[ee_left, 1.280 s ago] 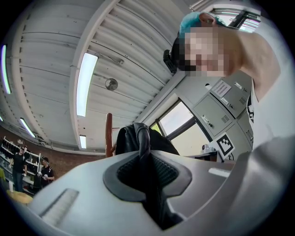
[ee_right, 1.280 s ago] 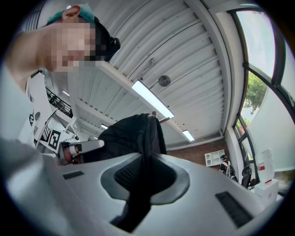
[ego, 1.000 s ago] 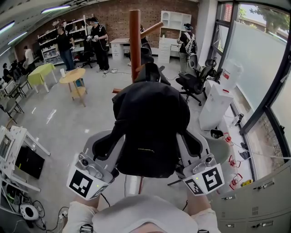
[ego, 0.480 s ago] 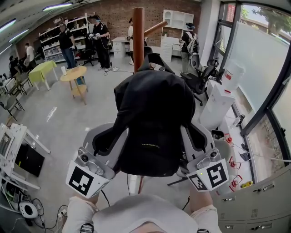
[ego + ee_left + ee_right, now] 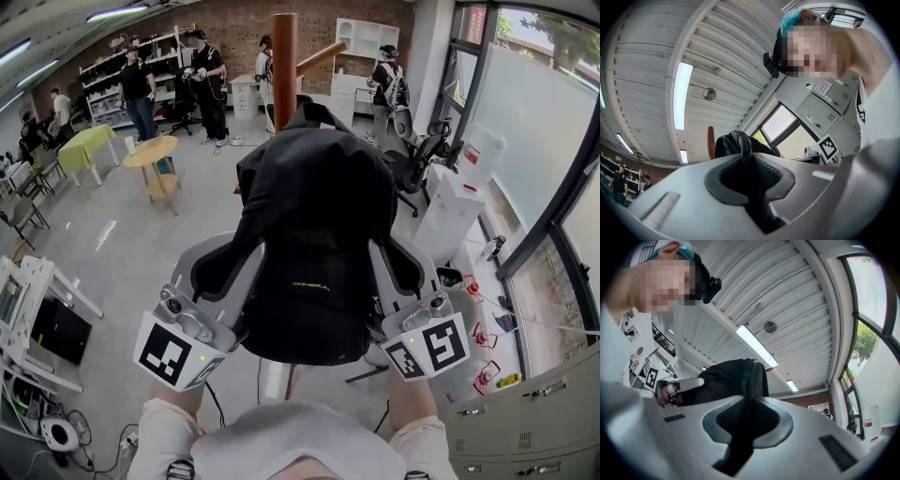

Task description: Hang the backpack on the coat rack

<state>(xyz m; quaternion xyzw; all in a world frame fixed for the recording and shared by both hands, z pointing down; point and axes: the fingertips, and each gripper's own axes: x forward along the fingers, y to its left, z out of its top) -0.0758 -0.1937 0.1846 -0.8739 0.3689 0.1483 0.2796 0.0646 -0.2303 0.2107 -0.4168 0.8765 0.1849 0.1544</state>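
Observation:
I hold a black backpack (image 5: 314, 234) up in front of me between both grippers. Its top handle reaches the brown wooden coat rack pole (image 5: 285, 52), which has a slanted peg (image 5: 317, 58) to the right. My left gripper (image 5: 230, 274) is shut on a black strap (image 5: 749, 176) on the pack's left side. The right gripper (image 5: 394, 270) is shut on the strap (image 5: 740, 427) on the right side. In the left gripper view, the backpack (image 5: 733, 143) bulges past the jaws with the pole (image 5: 710, 143) beside it. The right gripper view shows the backpack (image 5: 726, 380) too.
Several people stand at the back near shelves (image 5: 141, 56). A round wooden table (image 5: 150, 155) and a green table (image 5: 82, 148) are to the left. Office chairs (image 5: 405, 169) and a white unit (image 5: 448, 206) stand right of the rack, with grey lockers (image 5: 525, 412) at the near right.
Both grippers have lifted the backpack higher and closer to the rack. It now hides more of the pole, and its top handle sits nearer the peg.

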